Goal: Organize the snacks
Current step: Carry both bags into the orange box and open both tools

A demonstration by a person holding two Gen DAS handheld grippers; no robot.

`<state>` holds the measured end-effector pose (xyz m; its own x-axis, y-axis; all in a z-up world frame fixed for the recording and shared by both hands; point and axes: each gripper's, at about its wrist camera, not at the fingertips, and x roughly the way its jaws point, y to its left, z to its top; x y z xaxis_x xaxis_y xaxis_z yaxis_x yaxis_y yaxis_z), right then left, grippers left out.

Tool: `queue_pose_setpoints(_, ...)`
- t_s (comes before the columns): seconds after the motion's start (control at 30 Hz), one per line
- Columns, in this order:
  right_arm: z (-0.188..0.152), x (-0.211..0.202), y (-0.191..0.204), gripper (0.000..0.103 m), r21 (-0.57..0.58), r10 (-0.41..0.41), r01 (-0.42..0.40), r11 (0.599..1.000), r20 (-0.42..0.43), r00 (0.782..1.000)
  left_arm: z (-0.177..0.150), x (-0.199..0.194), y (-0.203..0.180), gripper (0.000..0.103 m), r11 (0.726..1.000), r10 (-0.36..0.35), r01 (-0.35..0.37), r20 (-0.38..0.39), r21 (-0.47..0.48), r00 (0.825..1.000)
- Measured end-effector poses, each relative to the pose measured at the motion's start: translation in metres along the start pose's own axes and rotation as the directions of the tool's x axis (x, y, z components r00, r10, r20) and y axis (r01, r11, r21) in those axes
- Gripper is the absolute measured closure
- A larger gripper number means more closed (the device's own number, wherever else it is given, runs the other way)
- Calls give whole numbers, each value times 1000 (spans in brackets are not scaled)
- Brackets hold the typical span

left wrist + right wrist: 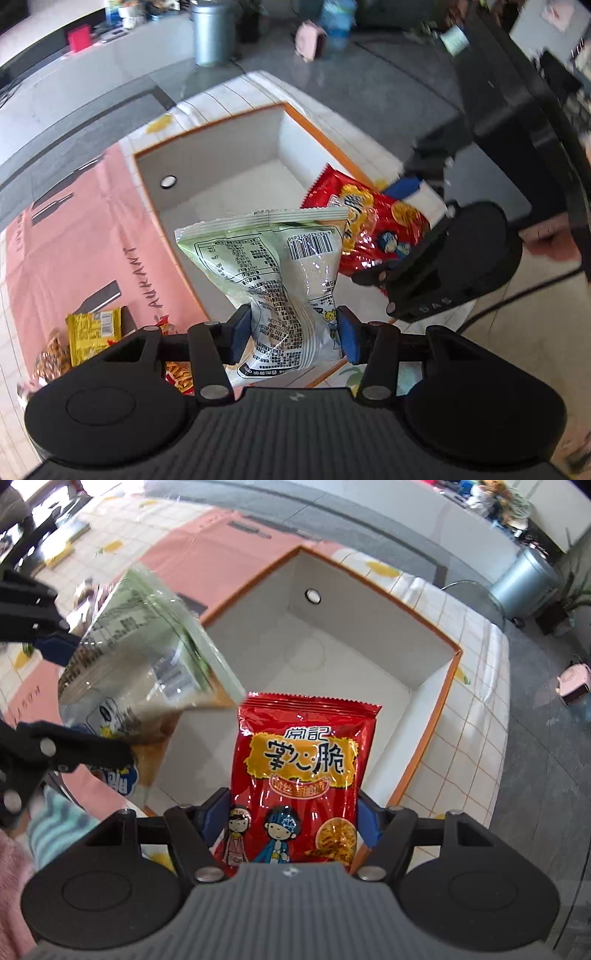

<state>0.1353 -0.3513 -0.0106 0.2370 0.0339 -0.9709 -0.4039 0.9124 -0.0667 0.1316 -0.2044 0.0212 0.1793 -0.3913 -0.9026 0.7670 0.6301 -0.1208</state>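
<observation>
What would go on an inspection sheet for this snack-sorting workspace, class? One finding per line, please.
Surface: white tiled tablecloth with a pink mat on it.
Job's things: open white box, empty inside; green-white snack bag; red snack bag; both above the box.
Clutter: yellow packet and other snacks on the mat.
Grippers: left gripper shut on the green-white bag; right gripper shut on the red bag.
Cables: nothing seen clearly.
Surroundings: grey floor, metal bin.
</observation>
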Motion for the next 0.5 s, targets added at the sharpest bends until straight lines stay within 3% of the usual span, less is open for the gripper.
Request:
queue_pose_setpoints(0.17, 4, 23, -9, 36, -58, 45, -47, 997, -38, 998, 4, 29, 8, 47, 1000, -7, 9, -79, 25, 997)
queue_pose_setpoints(0.5, 11, 61, -7, 36, -184, 115, -132, 974, -98, 989, 13, 55, 12, 48, 994, -46, 58, -125, 95, 991)
